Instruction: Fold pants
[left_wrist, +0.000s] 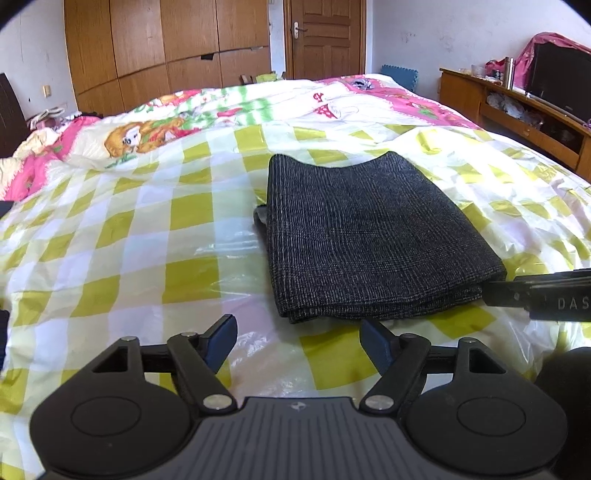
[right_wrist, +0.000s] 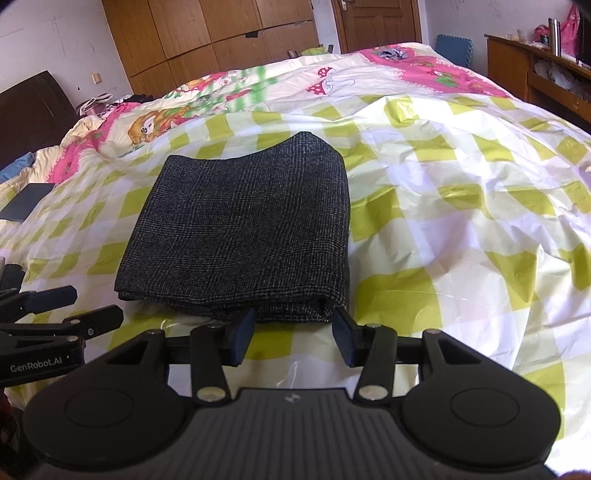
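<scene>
The dark grey checked pants (left_wrist: 369, 236) lie folded into a thick flat rectangle on the yellow-checked plastic sheet (left_wrist: 147, 221). My left gripper (left_wrist: 298, 329) hovers just short of the near left corner of the pants, open, with nothing between its blue pads. In the right wrist view the pants (right_wrist: 243, 229) fill the middle. My right gripper (right_wrist: 293, 326) is open at their near right corner, its tips level with the folded edge and not pressing on it. The right gripper (left_wrist: 493, 291) also shows from the side at the pants' right corner, and the left gripper (right_wrist: 94, 304) shows at the left edge.
A cartoon-print quilt (left_wrist: 221, 110) covers the far half of the bed. A wooden sideboard (left_wrist: 517, 110) stands to the right, and a wardrobe (left_wrist: 166, 48) and a door (left_wrist: 325, 37) stand behind. A dark flat object (right_wrist: 26, 203) lies at the left.
</scene>
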